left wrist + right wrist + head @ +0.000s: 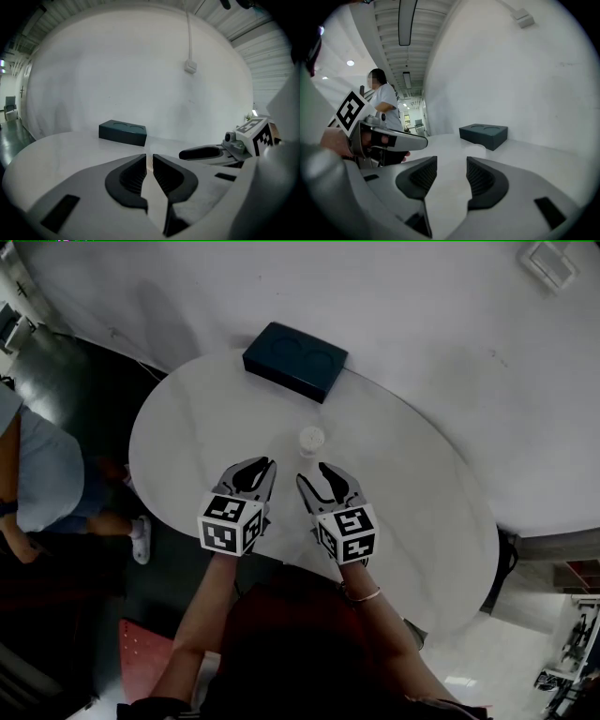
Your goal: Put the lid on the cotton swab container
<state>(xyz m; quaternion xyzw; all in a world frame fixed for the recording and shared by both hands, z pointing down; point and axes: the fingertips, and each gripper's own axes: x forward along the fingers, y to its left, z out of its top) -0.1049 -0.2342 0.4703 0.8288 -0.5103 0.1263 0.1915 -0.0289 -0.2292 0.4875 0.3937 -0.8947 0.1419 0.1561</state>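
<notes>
A small white round cotton swab container (311, 438) stands near the middle of the round white table (187, 437); whether its lid is on I cannot make out. Both grippers hover side by side just short of it. My left gripper (266, 465) has its jaws almost together with nothing held. In the left gripper view (149, 157) a pale sliver of the container (150, 162) shows through the slit. My right gripper (312, 472) is open, and in the right gripper view (449, 162) only bare tabletop lies between its fingers. The container is hidden there.
A dark blue box (292, 360) with two round recesses sits at the table's far edge, also seen as the box (123, 132) and the box (483, 133). A white wall rises close behind. A person in a light shirt (37, 474) stands on the dark floor at left.
</notes>
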